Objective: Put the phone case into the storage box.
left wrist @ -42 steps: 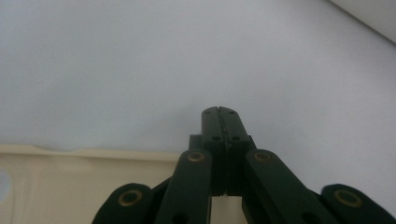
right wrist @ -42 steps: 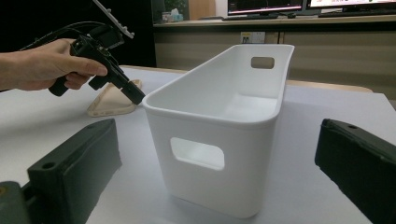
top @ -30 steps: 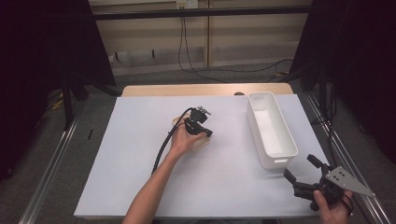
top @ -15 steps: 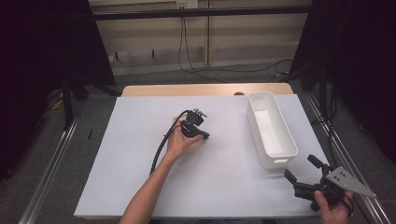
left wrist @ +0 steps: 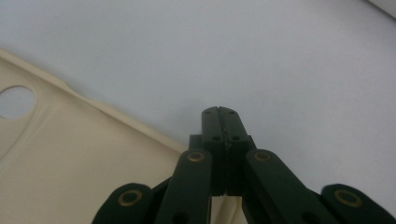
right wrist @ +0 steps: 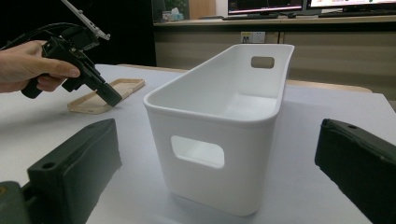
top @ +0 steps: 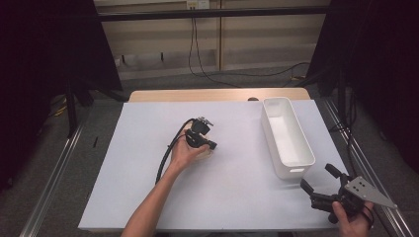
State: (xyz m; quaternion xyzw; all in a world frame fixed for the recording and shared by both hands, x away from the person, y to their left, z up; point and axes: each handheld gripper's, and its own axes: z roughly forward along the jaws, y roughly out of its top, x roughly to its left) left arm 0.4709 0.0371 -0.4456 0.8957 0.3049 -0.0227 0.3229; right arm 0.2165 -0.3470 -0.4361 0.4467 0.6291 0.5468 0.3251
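**One bin, one case, two grippers**

On the white mat (top: 148,187) stand one white bin (top: 287,136) and one cream phone case (right wrist: 105,95). The bin, at 3 o'clock from the mat's centre, holds nothing. The case lies flat near the centre, under the left gripper (top: 211,144), whose jaws are pressed together with their tips just beside the case's edge. The right gripper (top: 318,178), at 5 o'clock, has its jaws spread wide, facing the bin's near end.

1 white bin (top: 288,136), 1 beige phone case (right wrist: 106,94), 2 tools: left tool (top: 211,144), right tool (top: 318,177).
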